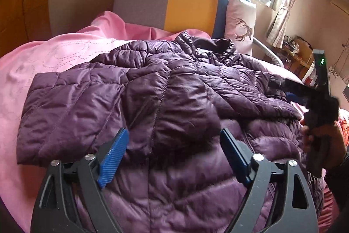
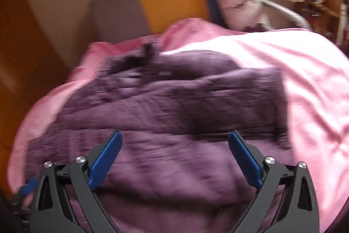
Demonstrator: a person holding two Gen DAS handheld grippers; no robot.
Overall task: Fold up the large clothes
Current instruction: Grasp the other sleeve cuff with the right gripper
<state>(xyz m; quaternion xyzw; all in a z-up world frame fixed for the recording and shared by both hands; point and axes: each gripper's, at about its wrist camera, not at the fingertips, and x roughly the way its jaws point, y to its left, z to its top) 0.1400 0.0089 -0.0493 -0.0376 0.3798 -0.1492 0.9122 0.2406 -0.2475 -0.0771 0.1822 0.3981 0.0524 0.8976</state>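
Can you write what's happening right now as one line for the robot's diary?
step: folding | jacket: purple, on pink blanket, sleeve folded across | left claw: open, above jacket | right claw: open, holding nothing

Jacket (image 1: 165,102): dark purple, quilted stitching. Bedspread (image 1: 54,54) beneath it: pink, dotted stitch pattern. Headboard (image 1: 165,1) behind the jacket: grey, yellow and blue vertical bands. Pillow (image 1: 241,21) against the headboard: pale with brown antler print. Left hand-held gripper (image 1: 174,158) and right hand-held gripper (image 2: 174,158): black frames, blue pads.

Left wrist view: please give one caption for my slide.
Open left gripper above purple quilted jacket on pink bedspread.
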